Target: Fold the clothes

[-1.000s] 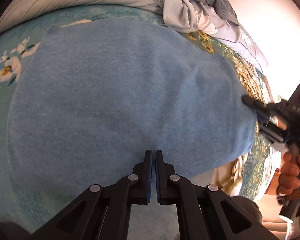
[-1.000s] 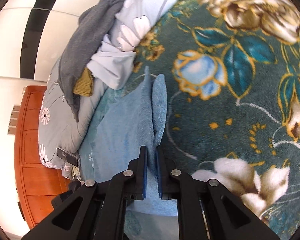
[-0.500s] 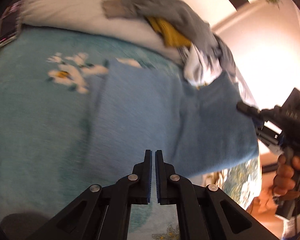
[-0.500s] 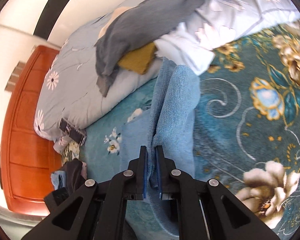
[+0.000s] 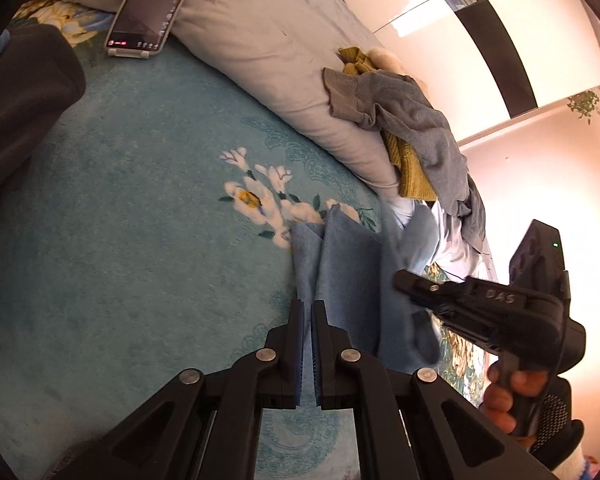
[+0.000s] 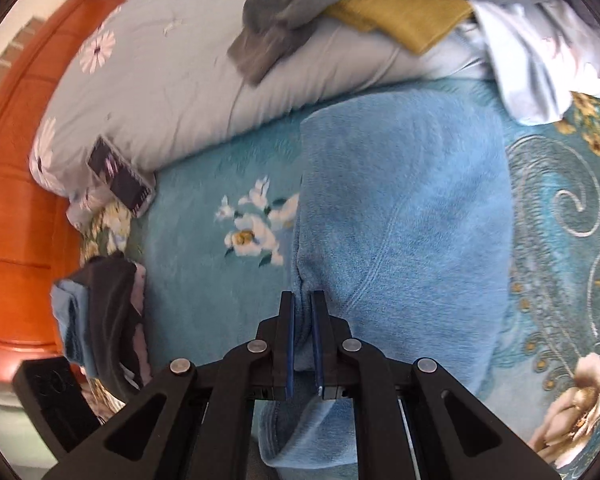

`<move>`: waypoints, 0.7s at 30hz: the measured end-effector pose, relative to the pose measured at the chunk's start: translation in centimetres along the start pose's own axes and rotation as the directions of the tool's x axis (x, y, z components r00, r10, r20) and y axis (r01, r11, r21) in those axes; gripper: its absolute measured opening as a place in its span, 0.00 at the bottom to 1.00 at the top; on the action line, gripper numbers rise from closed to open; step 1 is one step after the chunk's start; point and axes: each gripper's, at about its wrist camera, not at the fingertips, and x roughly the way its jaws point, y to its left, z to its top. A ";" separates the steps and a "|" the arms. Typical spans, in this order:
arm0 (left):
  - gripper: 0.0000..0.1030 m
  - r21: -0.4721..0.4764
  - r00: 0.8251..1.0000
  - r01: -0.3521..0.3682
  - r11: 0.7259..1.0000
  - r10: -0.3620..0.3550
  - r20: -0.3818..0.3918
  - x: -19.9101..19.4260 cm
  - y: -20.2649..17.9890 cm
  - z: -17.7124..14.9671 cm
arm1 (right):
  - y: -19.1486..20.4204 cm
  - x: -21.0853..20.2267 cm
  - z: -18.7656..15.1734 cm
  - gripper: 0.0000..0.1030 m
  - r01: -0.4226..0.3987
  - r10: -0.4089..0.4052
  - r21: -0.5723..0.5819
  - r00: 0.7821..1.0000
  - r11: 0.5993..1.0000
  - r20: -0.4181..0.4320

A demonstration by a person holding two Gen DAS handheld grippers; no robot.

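Note:
A light blue fleece garment (image 6: 404,216) lies on the teal flowered bed cover (image 6: 204,280). In the left wrist view it (image 5: 348,280) hangs in upright folds between both grippers. My left gripper (image 5: 307,308) is shut on its edge. My right gripper (image 6: 302,300) is shut on a fold of it, and it also shows in the left wrist view (image 5: 412,284) at the right, held by a hand, close beside the left one.
A pale quilt (image 5: 268,40) runs along the far side with a grey garment (image 5: 412,120) and a mustard knit (image 5: 408,168) on it. A phone (image 5: 148,12) leans on the quilt. Dark folded clothes (image 6: 104,312) lie at the left. An orange headboard (image 6: 16,200) stands behind.
Both grippers lifted the blue garment's edge and carried it across the bed toward the quilt, doubling the cloth over. The two grippers are now much closer together.

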 end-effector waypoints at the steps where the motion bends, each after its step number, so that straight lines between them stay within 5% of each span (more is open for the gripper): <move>1: 0.05 -0.005 1.000 0.003 1.000 -0.003 -0.005 0.2 0.2 0.0 | 0.5 0.8 -0.2 0.07 0.013 -0.014 -0.014 1.000 1.000 -0.017; 7: 0.05 -0.022 0.998 0.045 0.999 -0.046 -0.038 1.0 0.5 -0.1 | 2.4 2.6 -1.0 0.08 0.012 -0.021 -0.101 0.996 0.995 -0.084; 10: 0.08 0.003 0.995 0.091 0.996 -0.091 -0.046 1.2 -0.3 -0.4 | 1.5 0.2 -1.0 0.08 -0.014 0.012 -0.099 1.000 0.995 -0.028; 15: 0.51 0.096 0.986 0.152 0.984 -0.143 -0.091 2.9 -2.8 -0.8 | -1.6 -3.9 -1.4 0.08 -0.035 0.038 -0.065 0.998 0.997 0.051; 21: 0.49 0.222 0.981 0.131 0.966 -0.094 -0.170 6.7 -5.5 -1.0 | -7.2 -6.2 -3.0 0.08 -0.004 0.001 0.052 0.997 0.999 0.073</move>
